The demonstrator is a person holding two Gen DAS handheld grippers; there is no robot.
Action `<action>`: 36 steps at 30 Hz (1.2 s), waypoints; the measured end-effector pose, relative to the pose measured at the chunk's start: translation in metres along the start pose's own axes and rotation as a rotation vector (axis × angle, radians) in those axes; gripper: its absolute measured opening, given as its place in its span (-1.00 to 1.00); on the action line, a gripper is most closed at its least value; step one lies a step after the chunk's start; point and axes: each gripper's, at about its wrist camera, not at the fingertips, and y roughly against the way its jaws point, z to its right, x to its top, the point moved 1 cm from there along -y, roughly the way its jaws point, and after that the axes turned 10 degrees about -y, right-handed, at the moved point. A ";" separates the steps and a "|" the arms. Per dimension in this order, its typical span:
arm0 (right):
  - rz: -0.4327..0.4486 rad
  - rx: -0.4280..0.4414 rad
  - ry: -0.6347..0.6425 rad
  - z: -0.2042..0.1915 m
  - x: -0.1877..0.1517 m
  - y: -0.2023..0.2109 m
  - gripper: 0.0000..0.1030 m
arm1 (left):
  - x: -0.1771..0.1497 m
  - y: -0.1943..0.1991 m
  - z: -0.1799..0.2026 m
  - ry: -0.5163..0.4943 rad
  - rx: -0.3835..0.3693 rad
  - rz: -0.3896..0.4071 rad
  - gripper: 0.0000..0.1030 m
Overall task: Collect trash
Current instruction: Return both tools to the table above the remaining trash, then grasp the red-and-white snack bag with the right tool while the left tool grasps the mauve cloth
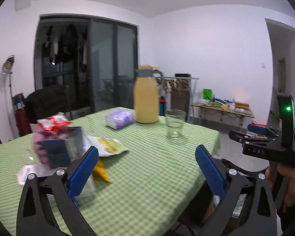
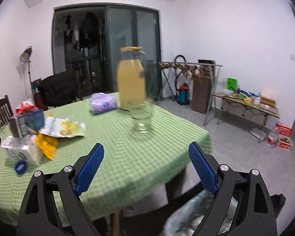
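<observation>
Trash lies on the left of the green checked table (image 1: 147, 167): a yellow-green snack bag (image 1: 108, 145) (image 2: 64, 128), an orange wrapper (image 1: 102, 172) (image 2: 46, 144), a white milk carton (image 2: 23, 149) with a blue cap (image 2: 20, 166) beside it, and a dark box (image 1: 63, 147) (image 2: 27, 121) with red-white wrappers (image 1: 53, 123) behind. My left gripper (image 1: 147, 169) is open and empty, its left finger close to the box. My right gripper (image 2: 146, 167) is open and empty above the table's front edge. It also shows in the left wrist view (image 1: 243, 132). A bin with a silvery liner (image 2: 196, 214) stands below the table edge.
A yellow thermos jug (image 1: 146, 96) (image 2: 130, 78), an empty glass (image 1: 174, 124) (image 2: 141, 116) and a purple tissue pack (image 1: 120, 118) (image 2: 103, 102) stand at the table's far side. Chairs (image 1: 47, 102) stand at the left. A folding table (image 2: 245, 102) and drying rack (image 2: 188, 66) stand by the far wall.
</observation>
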 end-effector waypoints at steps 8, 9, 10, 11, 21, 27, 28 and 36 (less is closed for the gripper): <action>0.003 0.153 0.009 -0.064 -0.004 0.002 0.66 | -0.029 0.020 -0.072 0.054 0.113 -0.053 0.85; -0.003 0.176 0.025 -0.072 -0.006 0.001 0.66 | -0.034 0.021 -0.083 0.070 0.128 -0.073 0.85; -0.011 0.195 0.043 -0.080 -0.008 0.000 0.66 | -0.040 0.021 -0.094 0.089 0.139 -0.090 0.85; -0.021 0.209 0.059 -0.088 -0.011 -0.002 0.66 | -0.045 0.021 -0.101 0.105 0.144 -0.104 0.85; -0.077 0.341 0.153 -0.122 -0.026 -0.009 0.66 | -0.056 0.006 -0.184 0.382 0.102 -0.164 0.85; -0.101 0.374 0.074 -0.105 -0.029 -0.011 0.69 | -0.021 -0.032 -0.174 0.236 0.135 -0.183 0.85; -0.101 0.388 0.048 -0.102 -0.028 -0.013 0.72 | -0.016 -0.034 -0.174 0.213 0.164 -0.177 0.85; -0.125 0.552 0.024 -0.168 -0.002 -0.048 0.73 | -0.016 -0.027 -0.236 0.260 0.212 -0.198 0.85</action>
